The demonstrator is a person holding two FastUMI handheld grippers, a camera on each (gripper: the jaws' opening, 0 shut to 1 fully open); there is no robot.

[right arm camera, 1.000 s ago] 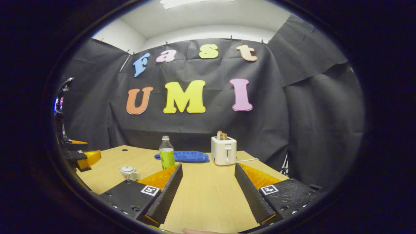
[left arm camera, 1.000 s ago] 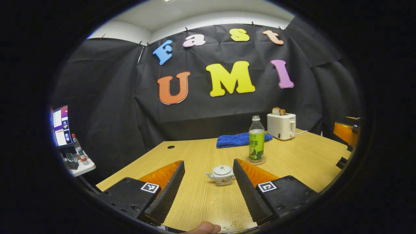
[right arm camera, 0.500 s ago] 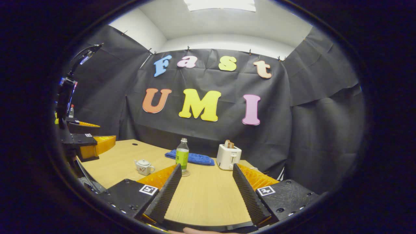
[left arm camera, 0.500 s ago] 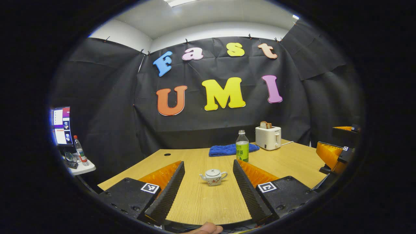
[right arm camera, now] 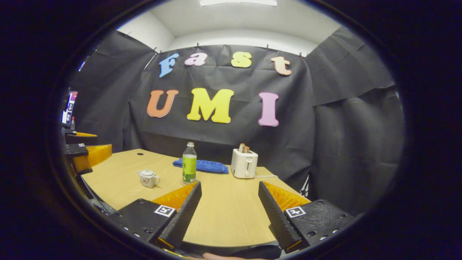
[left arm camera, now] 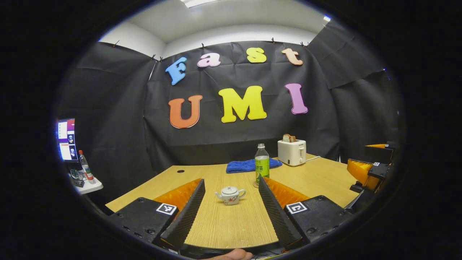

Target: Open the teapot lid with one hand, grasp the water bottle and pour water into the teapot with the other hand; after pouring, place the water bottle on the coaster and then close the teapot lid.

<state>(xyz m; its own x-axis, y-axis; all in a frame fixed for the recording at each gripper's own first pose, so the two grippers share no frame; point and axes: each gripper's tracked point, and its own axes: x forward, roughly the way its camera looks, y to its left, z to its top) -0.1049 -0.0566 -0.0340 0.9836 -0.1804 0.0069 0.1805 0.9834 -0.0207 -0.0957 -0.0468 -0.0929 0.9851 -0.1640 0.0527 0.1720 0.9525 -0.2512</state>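
Note:
A small white teapot (left arm camera: 230, 195) with its lid on stands on the wooden table (left arm camera: 231, 224), ahead of my open left gripper (left arm camera: 231, 211) and between its fingers' lines. Behind it to the right, a water bottle (left arm camera: 262, 165) with a green label stands upright on a round coaster (left arm camera: 255, 185). In the right gripper view the teapot (right arm camera: 148, 178) and the bottle (right arm camera: 189, 163) lie to the left of my open right gripper (right arm camera: 229, 213), which holds nothing. The right gripper (left arm camera: 371, 169) also shows at the far right of the left gripper view.
A blue cloth (left arm camera: 249, 165) and a white toaster (left arm camera: 291, 151) with bread in it sit at the table's back. A side shelf with a screen (left arm camera: 66, 139) and a bottle (left arm camera: 85, 167) is at the far left. The table's front edge runs just under both grippers.
Both grippers have drawn back from the table; the teapot and bottle look smaller and farther. The right gripper view has swung so they sit more to the left. Both stay open.

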